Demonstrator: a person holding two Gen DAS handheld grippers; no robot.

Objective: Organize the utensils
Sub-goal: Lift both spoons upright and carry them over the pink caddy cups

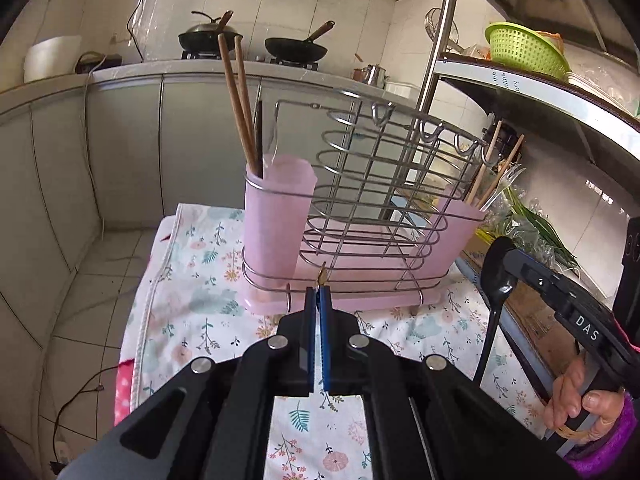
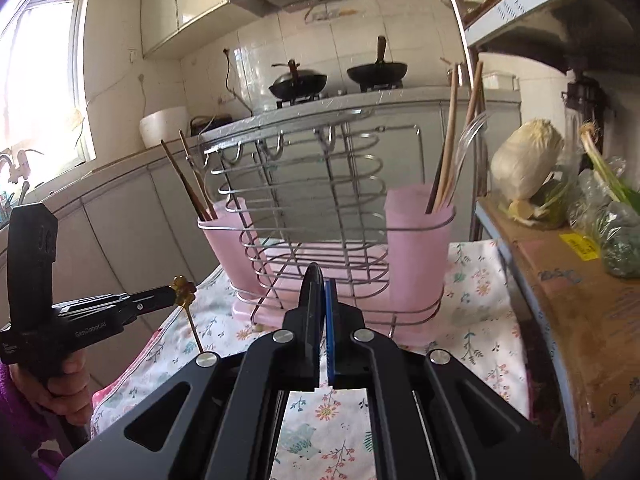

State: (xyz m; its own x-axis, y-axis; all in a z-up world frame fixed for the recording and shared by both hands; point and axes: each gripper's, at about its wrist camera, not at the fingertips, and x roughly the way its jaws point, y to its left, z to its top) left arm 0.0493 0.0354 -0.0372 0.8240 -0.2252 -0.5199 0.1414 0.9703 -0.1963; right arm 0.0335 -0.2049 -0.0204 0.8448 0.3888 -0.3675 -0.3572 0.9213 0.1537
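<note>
Both grippers loaded, both short of the wire utensil rack on the floral cloth.

Left gripper: jaws clenched on a thin gold utensil. From its own camera only the gold tip pokes out past the pads. The right view shows the ornate gold head just beyond the jaws and a thin stem hanging down toward the cloth. Probably a small fork or pick; business end is too small to tell.

Right gripper: jaws clamped on a black spoon. The left view shows the bowl up at the fingertips, handle dangling straight down. Its own camera only gets the dark bowl edge-on between the pads.

Targets: left pink cup already has brown chopsticks plus a dark utensil and something clear. Right pink cup has lighter chopsticks and clear plastic cutlery. Both cups sit inside the wire frame, one at each end.

How I'd run the drop:
- one hand at a time, the grippers sit close enough to clash over the rack
- bring the hanging end above the cup rim first, then over the mouth, then down. Coming in low would catch the wire loops or hooks along the top rail
- aim for the free part of the mouth, away from the leaning chopsticks
- let go only once the low end is well inside the cup, otherwise it tips out
- spoon handle is long and swings, so let it settle before lowering

Which cup each piece belongs in, can't tell from here
</note>
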